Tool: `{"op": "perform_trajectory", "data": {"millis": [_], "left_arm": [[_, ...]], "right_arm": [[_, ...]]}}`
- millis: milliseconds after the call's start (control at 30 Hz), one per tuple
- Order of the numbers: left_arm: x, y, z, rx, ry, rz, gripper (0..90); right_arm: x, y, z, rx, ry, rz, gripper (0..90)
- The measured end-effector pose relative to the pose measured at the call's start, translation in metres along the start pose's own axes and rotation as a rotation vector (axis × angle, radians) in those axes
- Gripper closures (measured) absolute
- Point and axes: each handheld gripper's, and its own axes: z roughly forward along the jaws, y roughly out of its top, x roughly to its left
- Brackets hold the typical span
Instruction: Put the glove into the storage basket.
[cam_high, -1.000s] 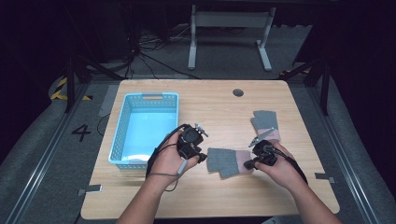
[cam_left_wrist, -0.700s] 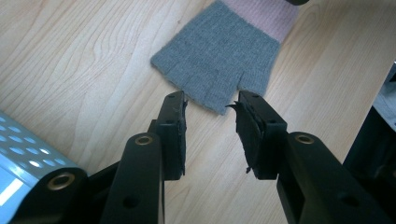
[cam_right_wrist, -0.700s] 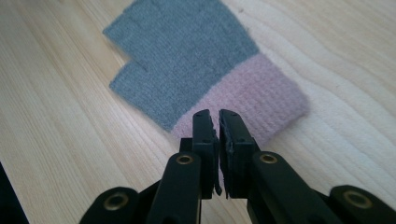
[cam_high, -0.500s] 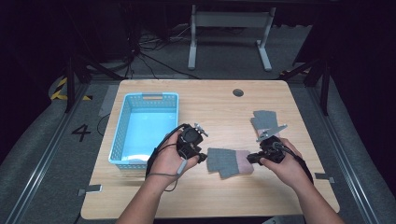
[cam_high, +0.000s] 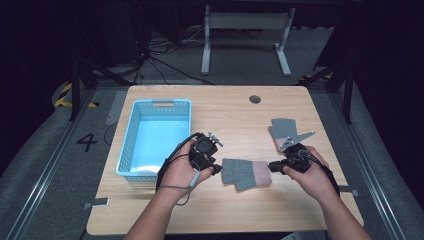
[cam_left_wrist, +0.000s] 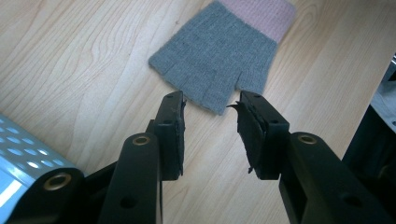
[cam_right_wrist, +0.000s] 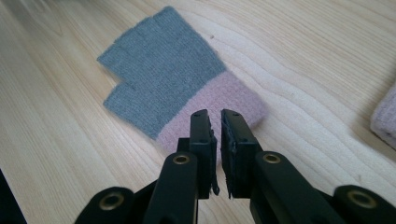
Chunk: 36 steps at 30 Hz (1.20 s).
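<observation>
One readable mark: a digit.
Dark "4" on the grey carpeted floor (cam_high: 87, 142), left of the light wooden desk (cam_high: 230, 107).

A grey-and-pink glove (cam_high: 247, 173) lies between both grippers (hand-held); a blue basket (cam_high: 129, 145) sits left

Left side: blue basket (cam_high: 156, 137) stands just beside the left gripper (cam_high: 216, 169).
Centre: grey-and-pink glove (cam_high: 247, 173) lies flat between the two grippers, low.
Right rear: second glove (cam_high: 282, 129) lies flat behind the right gripper (cam_high: 271, 165).
Far tabletop (cam_high: 225, 107): bare wood, open passage.
</observation>
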Motion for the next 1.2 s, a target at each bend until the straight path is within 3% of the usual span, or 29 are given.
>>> {"op": "perform_trajectory", "data": {"millis": [267, 633, 1000, 1200], "left_arm": [[0.0, -0.001, -0.002, 0.002, 0.001, -0.005, 61.2], [0.002, -0.004, -0.006, 0.0, -0.002, -0.008, 60.9], [0.002, -0.005, -0.007, 0.001, -0.006, -0.015, 60.7], [0.003, -0.005, -0.008, -0.002, -0.005, -0.015, 60.5]], "right_arm": [[-0.008, 0.01, -0.007, 0.006, -0.009, 0.019, 82.5], [-0.038, 0.029, -0.029, 0.003, -0.078, 0.076, 81.5], [-0.062, 0.036, -0.031, 0.001, -0.112, 0.106, 79.1], [-0.081, 0.036, -0.025, -0.003, -0.136, 0.16, 74.0]]}}
